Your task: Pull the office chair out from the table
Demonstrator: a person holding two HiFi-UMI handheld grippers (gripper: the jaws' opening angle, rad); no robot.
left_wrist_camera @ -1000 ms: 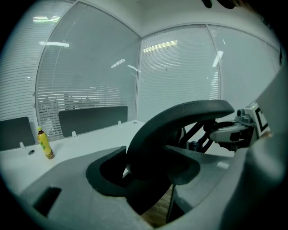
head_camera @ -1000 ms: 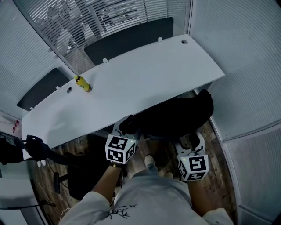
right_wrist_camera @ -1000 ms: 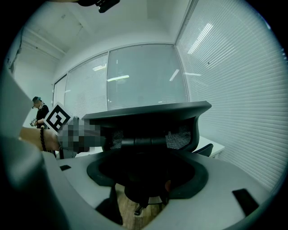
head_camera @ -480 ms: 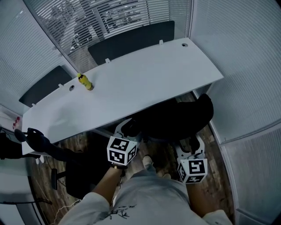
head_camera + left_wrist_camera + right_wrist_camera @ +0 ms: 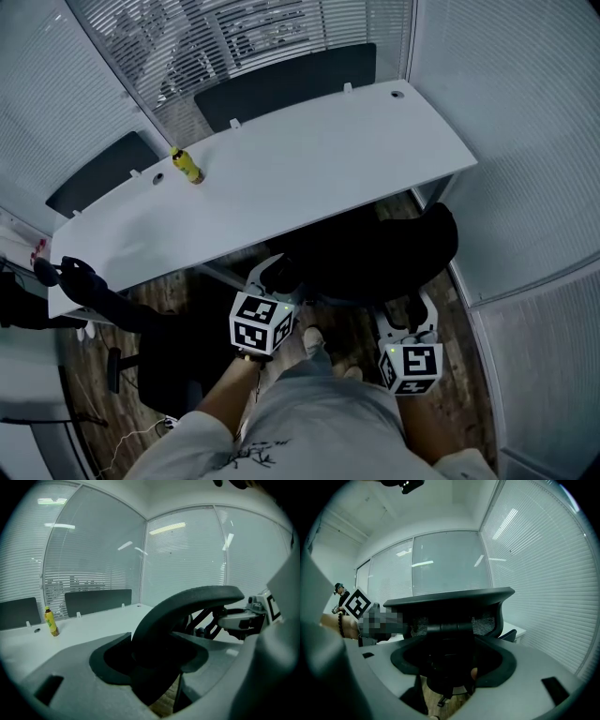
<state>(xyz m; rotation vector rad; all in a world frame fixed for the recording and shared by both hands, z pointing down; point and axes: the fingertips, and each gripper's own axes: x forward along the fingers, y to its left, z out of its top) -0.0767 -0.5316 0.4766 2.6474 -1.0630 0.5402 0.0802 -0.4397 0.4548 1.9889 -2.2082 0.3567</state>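
Gripping w/ both: your left gripper is clamped on the curved top rim of the black mesh-backed office chair, just left of centre in the head view. Your right gripper is shut on the same chair's back frame, lower right of centre.

Chair sits centre-right in the head view. Its front is tucked under the near edge of the white curved surface, and its back sticks out toward you over the wood-plank floor.

Small yellow bottle stands upright on the surface, upper left of the head view, well apart from the chair and both grippers. Dark screen panels run along the surface's far edge, top of frame.

In the left gripper view the chair rim arcs from centre to upper right, w/ the bottle at far left.
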